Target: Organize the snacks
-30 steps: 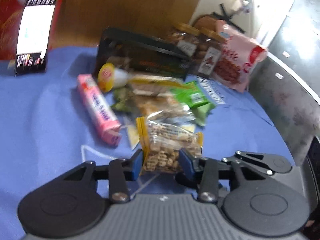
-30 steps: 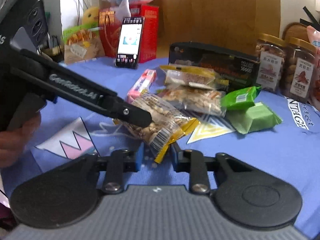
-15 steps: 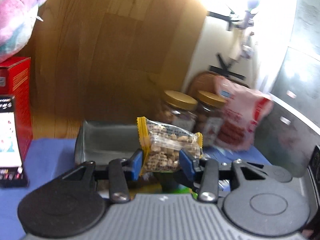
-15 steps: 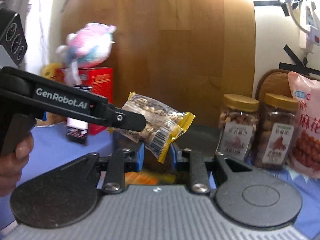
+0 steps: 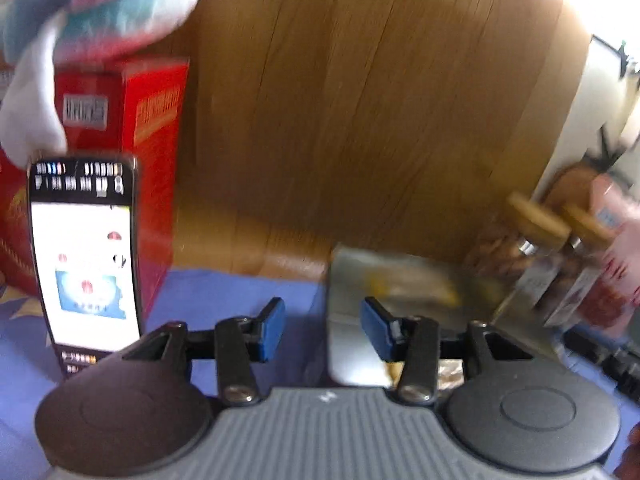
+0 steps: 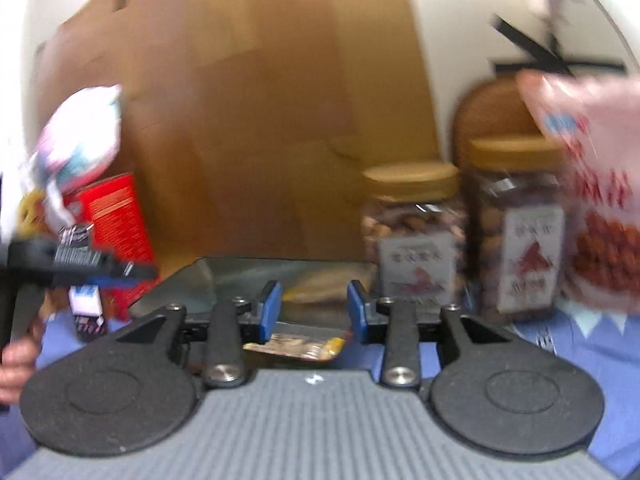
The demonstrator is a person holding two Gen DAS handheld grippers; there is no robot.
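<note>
Left gripper (image 5: 323, 330) with blue pads spread apart and nothing between them, right gripper (image 6: 314, 312) likewise released, yellow-edged clear snack packet (image 6: 296, 349) lying just in front of the dark rectangular tray (image 6: 224, 276), two gold-lidded clear nut jars (image 6: 414, 236) right of the tray, lit phone (image 5: 86, 264) leaning on a red box (image 5: 156, 152) left of it.

Both wrist views look forward, low and close over the worktop (image 5: 224, 292), toward the wooden panel (image 5: 380, 120); both share the tray (image 6: 240, 276) and two jars (image 6: 412, 236).
</note>
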